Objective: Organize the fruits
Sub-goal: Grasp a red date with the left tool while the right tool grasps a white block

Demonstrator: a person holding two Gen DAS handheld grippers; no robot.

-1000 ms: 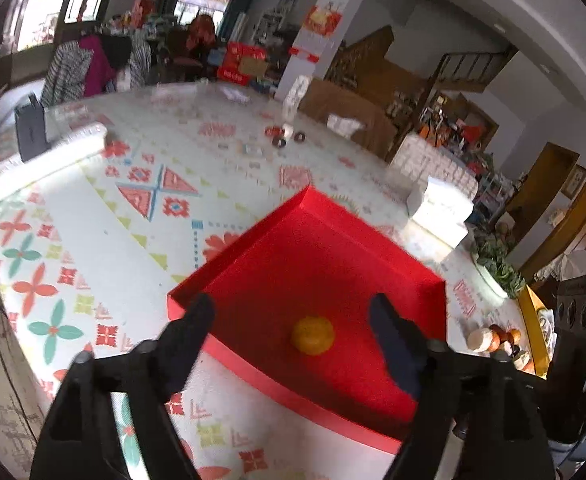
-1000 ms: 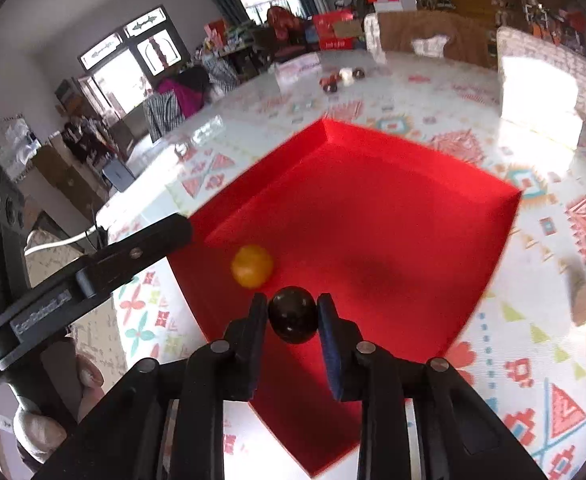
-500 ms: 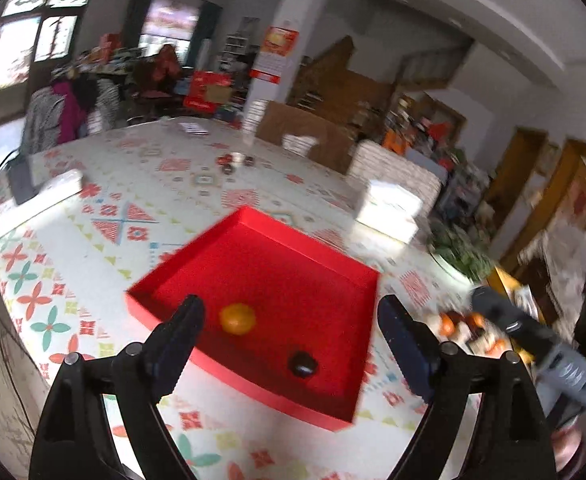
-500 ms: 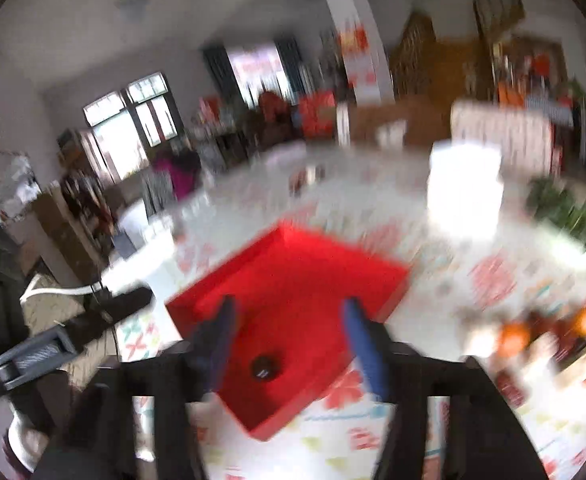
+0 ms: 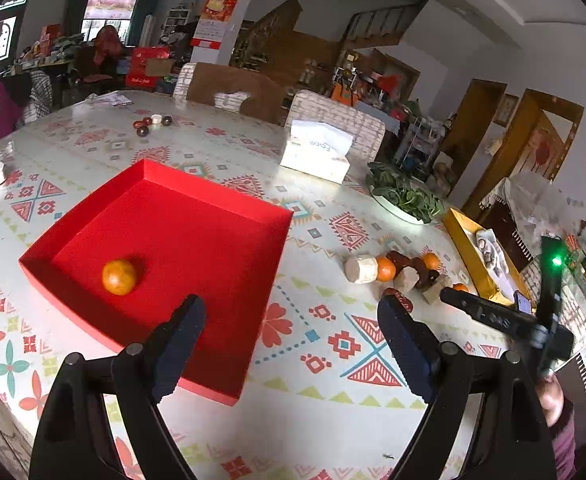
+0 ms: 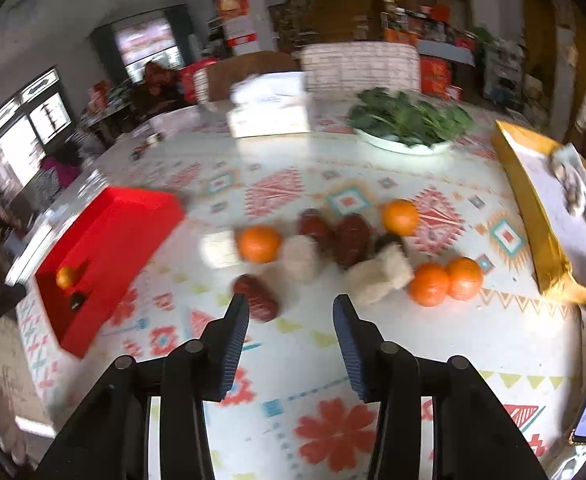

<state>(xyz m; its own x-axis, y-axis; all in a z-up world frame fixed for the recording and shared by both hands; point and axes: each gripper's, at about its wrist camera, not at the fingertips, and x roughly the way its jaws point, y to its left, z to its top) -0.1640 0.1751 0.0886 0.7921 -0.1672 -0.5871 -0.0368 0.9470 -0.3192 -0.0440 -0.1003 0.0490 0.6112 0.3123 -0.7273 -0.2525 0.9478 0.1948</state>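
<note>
Inside, red tray [image 6: 93, 240] — orange [image 6: 65, 277], small dark fruit [image 6: 77, 300].

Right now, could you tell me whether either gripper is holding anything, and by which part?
Nothing is held: the left gripper and right gripper both stand open and empty.

Tangerine [image 5: 119, 277] in tray [image 5: 213, 200]

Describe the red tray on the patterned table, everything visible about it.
The shallow square red tray looks like matte cardboard, with low upright walls and an open top. It lies flat on the patterned tablecloth, apart from the loose fruit pile to its right. Inside rest a small orange fruit and, seen from the right wrist view, a small dark round fruit beside it. Neither gripper touches it.
</note>
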